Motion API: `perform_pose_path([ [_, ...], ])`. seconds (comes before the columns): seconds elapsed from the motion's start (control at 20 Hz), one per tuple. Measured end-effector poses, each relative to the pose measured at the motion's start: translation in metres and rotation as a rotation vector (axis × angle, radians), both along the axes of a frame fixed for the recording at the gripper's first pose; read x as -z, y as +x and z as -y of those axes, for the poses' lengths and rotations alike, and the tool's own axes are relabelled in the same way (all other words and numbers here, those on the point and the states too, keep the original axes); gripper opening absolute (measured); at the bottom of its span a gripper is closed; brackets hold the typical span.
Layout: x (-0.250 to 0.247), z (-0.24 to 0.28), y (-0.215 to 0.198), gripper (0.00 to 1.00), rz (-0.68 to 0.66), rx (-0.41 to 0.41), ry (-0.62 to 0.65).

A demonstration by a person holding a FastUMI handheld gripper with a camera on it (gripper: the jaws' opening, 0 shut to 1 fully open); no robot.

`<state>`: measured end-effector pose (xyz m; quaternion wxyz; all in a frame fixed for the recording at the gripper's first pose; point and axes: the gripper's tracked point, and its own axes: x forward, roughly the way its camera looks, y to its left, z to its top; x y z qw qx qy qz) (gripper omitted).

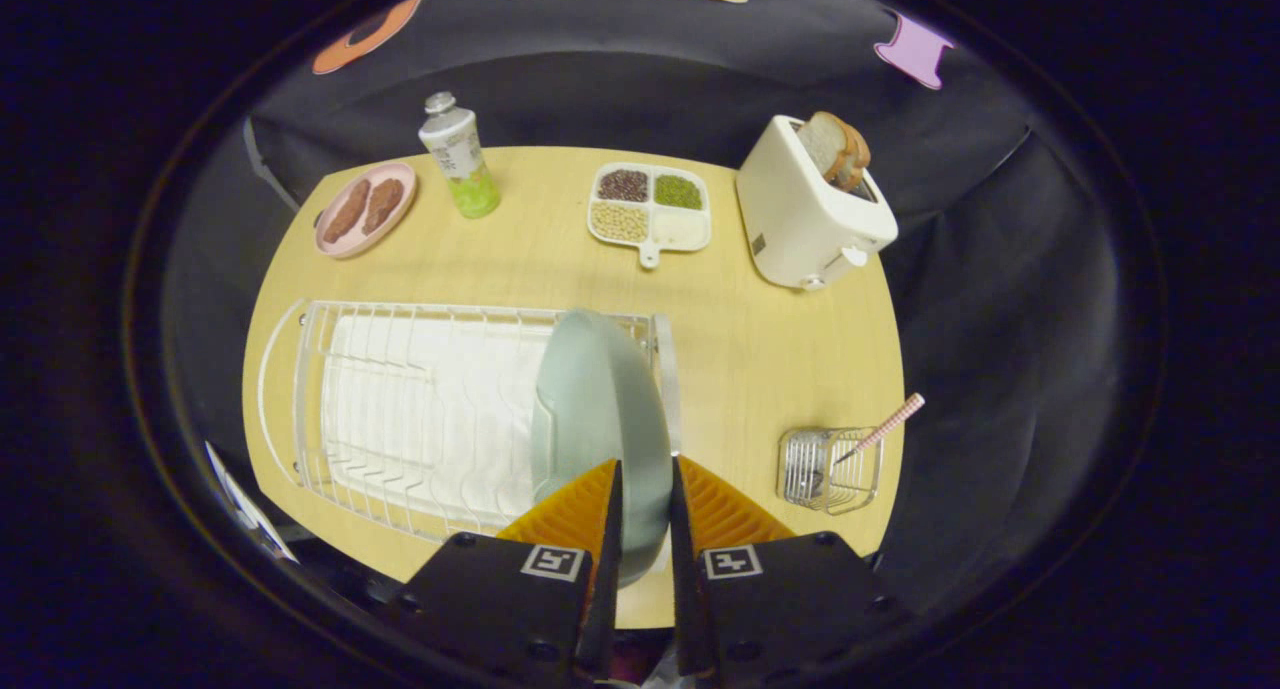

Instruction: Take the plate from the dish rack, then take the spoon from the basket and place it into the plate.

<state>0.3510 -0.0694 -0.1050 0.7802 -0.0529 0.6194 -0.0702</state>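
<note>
the plate (600, 409) stands on edge at the right end of the dish rack (420, 409), and my hand-held gripper (645, 489) has its two fingers nearly closed, one on each side of the plate's rim, pinching it. right of the dish rack sits the wire basket (828, 469) with the spoon (880, 431) leaning out of it. beyond the dish rack on the tabletop (760, 349) are a toaster (810, 209), a divided tray (650, 209), a bottle (458, 154) and a pink dish (365, 209).
</note>
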Motion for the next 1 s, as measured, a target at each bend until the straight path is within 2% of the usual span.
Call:
perform_pose_path([
  [0.2,-0.002,0.000,0.000,0.21,0.021,0.020,-0.018],
  [0.35,-0.010,0.002,0.002,0.11,0.067,0.052,-0.097],
  [0.6,-0.029,-0.010,-0.001,0.10,0.157,0.026,-0.289],
  [0.85,-0.058,-0.012,-0.004,0.10,0.293,0.034,-0.482],
  [1.0,-0.061,-0.022,-0.020,0.10,0.332,0.046,-0.440],
])
